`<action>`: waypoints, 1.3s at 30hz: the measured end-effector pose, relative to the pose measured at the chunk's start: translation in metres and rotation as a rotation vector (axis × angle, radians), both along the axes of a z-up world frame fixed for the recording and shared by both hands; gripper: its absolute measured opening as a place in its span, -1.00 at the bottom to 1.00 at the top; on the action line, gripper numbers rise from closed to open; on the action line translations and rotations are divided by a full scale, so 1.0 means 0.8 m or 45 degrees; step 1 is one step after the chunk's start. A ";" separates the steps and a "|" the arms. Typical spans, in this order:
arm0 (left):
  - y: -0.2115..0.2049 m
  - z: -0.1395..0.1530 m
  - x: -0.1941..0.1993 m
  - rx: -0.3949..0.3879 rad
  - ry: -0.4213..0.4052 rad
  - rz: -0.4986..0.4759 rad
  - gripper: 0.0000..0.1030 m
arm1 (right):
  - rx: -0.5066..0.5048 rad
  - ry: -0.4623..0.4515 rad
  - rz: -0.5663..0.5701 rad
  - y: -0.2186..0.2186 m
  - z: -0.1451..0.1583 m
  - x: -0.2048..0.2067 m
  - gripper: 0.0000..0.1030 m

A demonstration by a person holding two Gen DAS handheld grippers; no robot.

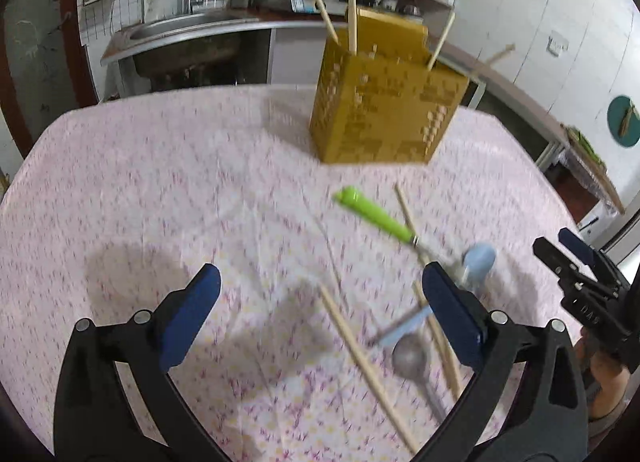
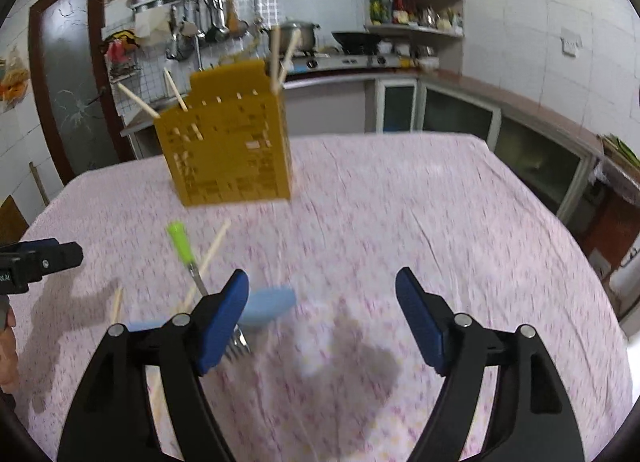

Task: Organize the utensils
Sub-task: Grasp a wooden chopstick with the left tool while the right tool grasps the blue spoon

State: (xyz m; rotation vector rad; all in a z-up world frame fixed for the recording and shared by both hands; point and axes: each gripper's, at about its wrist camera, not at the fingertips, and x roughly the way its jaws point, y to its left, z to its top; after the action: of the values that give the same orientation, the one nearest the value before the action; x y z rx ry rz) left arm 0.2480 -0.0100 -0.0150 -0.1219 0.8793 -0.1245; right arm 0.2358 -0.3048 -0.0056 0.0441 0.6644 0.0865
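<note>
Both grippers wide open, empty, above pink tablecloth [image 1: 160, 182].
Left gripper [image 1: 320, 302], right gripper [image 2: 322, 310]; green-handled fork [image 1: 376, 216], blue spoon [image 1: 478, 258], chopsticks [image 1: 360, 358] loose near yellow holder [image 1: 384, 114].

Yellow perforated utensil holder [image 1: 384, 110] stands upright on table w/ several chopsticks [image 1: 352, 18] leaning inside. In front, loose on cloth: green-handled fork [image 1: 376, 218], light-blue spoon [image 1: 478, 260], metal spoon [image 1: 410, 358], scattered chopsticks [image 1: 360, 358], some crossing each other.
</note>
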 end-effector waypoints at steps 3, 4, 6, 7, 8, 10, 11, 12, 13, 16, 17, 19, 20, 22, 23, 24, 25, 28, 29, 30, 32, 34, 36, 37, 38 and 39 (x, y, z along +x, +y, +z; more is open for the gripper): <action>-0.003 -0.020 -0.003 0.009 0.044 0.002 0.85 | 0.006 0.035 -0.041 -0.005 -0.010 -0.002 0.45; -0.004 -0.022 -0.003 0.009 0.056 0.000 0.78 | 0.023 0.048 -0.058 -0.009 -0.014 -0.001 0.45; -0.007 -0.034 0.000 0.014 0.097 -0.024 0.56 | 0.055 0.078 -0.097 -0.015 -0.023 0.001 0.45; -0.009 -0.040 0.001 0.023 0.117 -0.032 0.40 | 0.069 0.092 -0.111 -0.015 -0.026 0.003 0.45; -0.012 -0.045 0.004 0.029 0.133 -0.035 0.24 | 0.086 0.107 -0.122 -0.016 -0.029 0.006 0.45; -0.019 -0.054 0.009 0.039 0.164 -0.051 0.03 | 0.136 0.139 -0.139 -0.016 -0.033 0.013 0.45; -0.023 -0.055 0.011 0.047 0.173 -0.055 -0.07 | 0.155 0.150 -0.143 -0.015 -0.035 0.018 0.45; -0.026 -0.058 0.014 0.051 0.181 -0.061 -0.12 | 0.170 0.160 -0.148 -0.013 -0.037 0.023 0.45; -0.028 -0.060 0.016 0.051 0.187 -0.065 -0.20 | 0.178 0.166 -0.150 -0.011 -0.038 0.028 0.45; -0.028 -0.064 0.023 0.058 0.187 -0.052 -0.35 | 0.201 0.199 -0.143 -0.002 -0.045 0.041 0.44; -0.027 -0.065 0.024 0.058 0.185 -0.050 -0.40 | 0.204 0.209 -0.143 0.001 -0.048 0.044 0.43; -0.026 -0.065 0.028 0.061 0.187 -0.053 -0.48 | 0.206 0.233 -0.131 0.010 -0.054 0.053 0.36; -0.027 -0.065 0.029 0.062 0.188 -0.056 -0.52 | 0.207 0.249 -0.123 0.015 -0.058 0.058 0.27; -0.026 -0.065 0.030 0.057 0.190 -0.059 -0.56 | 0.214 0.279 -0.116 0.022 -0.066 0.064 0.17; -0.027 -0.066 0.031 0.056 0.191 -0.061 -0.59 | 0.200 0.273 -0.128 0.025 -0.067 0.066 0.14; -0.028 -0.066 0.032 0.058 0.189 -0.064 -0.61 | 0.191 0.268 -0.132 0.028 -0.067 0.069 0.09; -0.028 -0.066 0.032 0.061 0.188 -0.067 -0.66 | 0.198 0.270 -0.128 0.028 -0.067 0.070 -0.05; -0.032 -0.066 0.031 0.075 0.179 -0.080 -0.76 | 0.242 0.283 -0.097 0.031 -0.067 0.074 -0.60; -0.034 -0.066 0.031 0.084 0.176 -0.083 -0.78 | 0.258 0.289 -0.076 0.033 -0.068 0.075 -0.70; -0.036 -0.066 0.031 0.082 0.174 -0.089 -0.79 | 0.252 0.284 -0.077 0.035 -0.068 0.075 -0.70; -0.038 -0.066 0.029 0.067 0.172 -0.103 -0.85 | 0.246 0.261 -0.074 0.037 -0.066 0.072 -0.76; -0.039 -0.065 0.026 0.061 0.163 -0.123 -0.90 | 0.272 0.252 -0.074 0.034 -0.066 0.071 -0.78; -0.041 -0.065 0.025 0.059 0.159 -0.135 -0.92 | 0.310 0.246 -0.078 0.028 -0.066 0.070 -0.80; -0.041 -0.065 0.026 0.055 0.157 -0.137 -0.93 | 0.313 0.235 -0.084 0.024 -0.064 0.068 -0.81; -0.040 -0.064 0.026 0.050 0.156 -0.138 -0.93 | 0.310 0.223 -0.089 0.021 -0.062 0.066 -0.82; -0.038 -0.063 0.026 0.042 0.151 -0.135 -0.93 | 0.307 0.214 -0.090 0.018 -0.060 0.065 -0.82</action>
State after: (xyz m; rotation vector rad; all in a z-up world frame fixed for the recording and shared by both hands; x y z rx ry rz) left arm 0.2688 -0.0408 -0.0651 -0.0525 1.0060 -0.2036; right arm 0.2875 -0.2901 -0.0532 0.3095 0.8169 0.0950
